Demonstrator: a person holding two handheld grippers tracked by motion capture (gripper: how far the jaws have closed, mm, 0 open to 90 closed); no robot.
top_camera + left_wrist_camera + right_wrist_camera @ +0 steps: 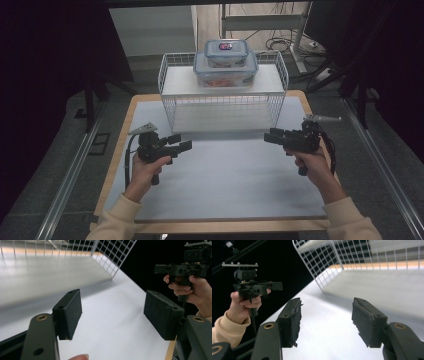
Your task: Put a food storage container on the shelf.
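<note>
Two clear lidded plastic boxes are stacked on top of a white wire rack (172, 80) at the back of the table: a small box (226, 52) on a larger box (226, 72). My left gripper (179, 142) hovers over the white tabletop at the left, open, nothing between its jaws. My right gripper (272, 136) hovers at the right, open and empty too. Both point inward toward each other, in front of the rack. In the left gripper view my own gripper (112, 312) is open and the right gripper (160, 268) shows farther off. The right gripper view shows its own gripper (327, 317) open.
The wire rack (110, 255) has an open lower shelf facing me. The white tabletop (225, 170) has a wooden border. Dark curtains hang on both sides. A metal frame and cables lie on the floor behind the table.
</note>
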